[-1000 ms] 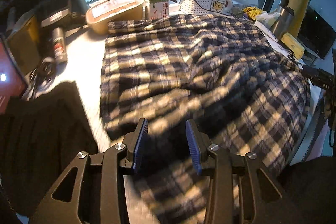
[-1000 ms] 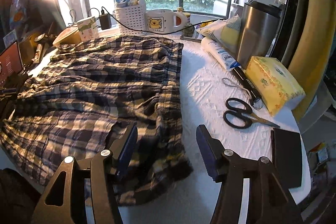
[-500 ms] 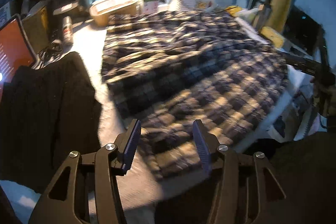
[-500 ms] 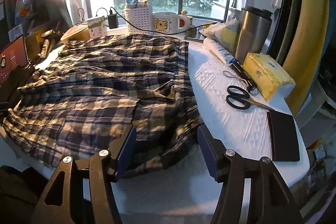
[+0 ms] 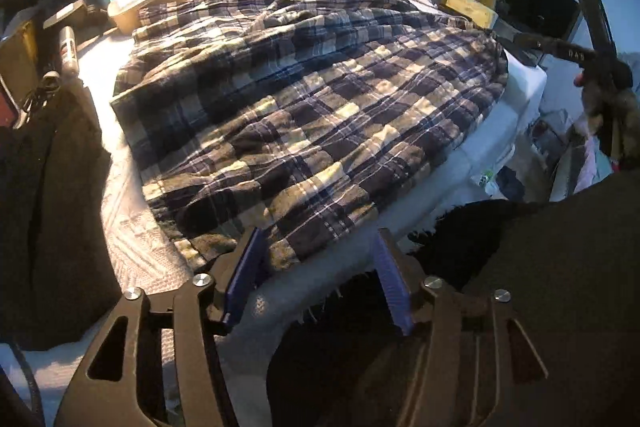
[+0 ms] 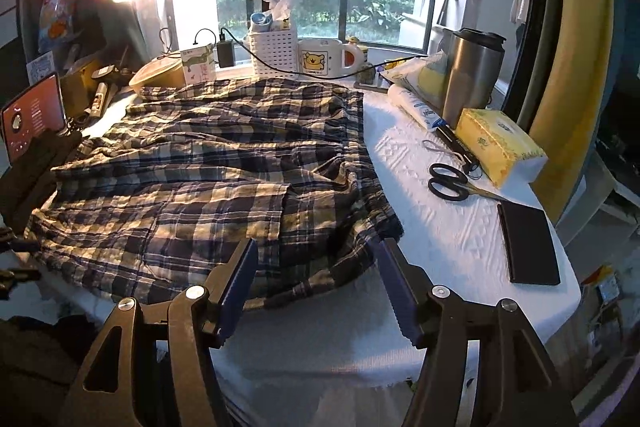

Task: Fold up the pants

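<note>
Blue, white and yellow plaid pants (image 5: 312, 99) lie spread and rumpled over the white-covered table (image 5: 132, 227). My left gripper (image 5: 318, 279) hovers at the table's near edge. Its jaws are opening, and the pants' near corner lies just ahead of the left pad (image 5: 244, 275), unpressed. In the right wrist view the pants (image 6: 208, 179) fill the table's left half. My right gripper (image 6: 318, 287) stands open over the near edge, with the cloth's border between the fingers but not gripped. The right gripper also shows at the far right of the left wrist view (image 5: 592, 55), held in a hand.
Black-handled scissors (image 6: 450, 183), a yellow tissue pack (image 6: 496, 147), a steel tumbler (image 6: 470, 75) and a flat black case (image 6: 528, 243) sit to the pants' right. A white basket (image 6: 274, 47) and a mug (image 6: 324, 61) stand behind. A dark garment (image 5: 52, 187) lies on the left.
Both grippers have drawn back from over the pants to the table's near edge. The left jaws have widened a good deal. The pants lie flatter near the left gripper.
</note>
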Demonstrator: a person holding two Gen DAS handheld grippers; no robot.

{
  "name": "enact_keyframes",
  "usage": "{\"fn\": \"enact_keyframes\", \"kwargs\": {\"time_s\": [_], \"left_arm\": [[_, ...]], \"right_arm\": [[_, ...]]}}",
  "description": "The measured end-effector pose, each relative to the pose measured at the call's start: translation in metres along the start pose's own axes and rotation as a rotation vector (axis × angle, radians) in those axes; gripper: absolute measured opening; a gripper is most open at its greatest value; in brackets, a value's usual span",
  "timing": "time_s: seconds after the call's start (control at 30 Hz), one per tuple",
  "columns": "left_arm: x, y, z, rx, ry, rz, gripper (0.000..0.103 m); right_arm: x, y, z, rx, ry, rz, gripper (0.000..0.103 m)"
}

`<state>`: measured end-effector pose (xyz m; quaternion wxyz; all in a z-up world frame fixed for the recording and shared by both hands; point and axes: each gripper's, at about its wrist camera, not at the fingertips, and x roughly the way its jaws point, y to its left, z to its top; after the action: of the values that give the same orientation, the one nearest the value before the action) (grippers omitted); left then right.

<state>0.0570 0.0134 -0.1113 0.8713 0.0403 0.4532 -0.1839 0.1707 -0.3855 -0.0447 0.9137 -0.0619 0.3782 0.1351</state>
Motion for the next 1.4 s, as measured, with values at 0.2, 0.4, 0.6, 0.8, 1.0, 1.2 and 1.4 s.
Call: {"fn": "enact_keyframes", "kwargs": {"time_s": [0.2, 0.4, 0.6, 0.8, 1.0, 1.2, 1.4], "left_arm": [[0.015, -0.007, 0.012, 0.05, -0.004, 0.099, 0.07], [0.025, 0.001, 0.022, 0.017, -0.043, 0.118, 0.072], [0.021, 0.01, 0.028, -0.015, -0.06, 0.083, 0.005], [0.005, 0.018, 0.036, -0.048, -0.063, 0.043, 0.004], [0.006, 0.026, 0.041, -0.057, -0.048, 0.06, 0.004], [0.012, 0.03, 0.04, -0.072, -0.03, 0.076, 0.004], [-0.013, 0.028, 0.049, -0.094, -0.151, 0.09, 0.004]], "right_arm": [[0.012, -0.003, -0.004, 0.005, 0.028, 0.002, 0.069], [0.019, -0.012, -0.01, 0.016, 0.04, -0.017, 0.075], [0.025, -0.032, -0.019, -0.004, 0.057, -0.101, 0.076], [0.031, -0.043, -0.025, -0.082, 0.065, -0.169, 0.076], [0.058, -0.019, -0.03, -0.263, 0.065, -0.171, 0.076], [0.077, -0.006, -0.014, -0.296, 0.011, -0.129, 0.075], [0.075, -0.003, -0.006, -0.302, 0.001, -0.058, 0.024]]}}
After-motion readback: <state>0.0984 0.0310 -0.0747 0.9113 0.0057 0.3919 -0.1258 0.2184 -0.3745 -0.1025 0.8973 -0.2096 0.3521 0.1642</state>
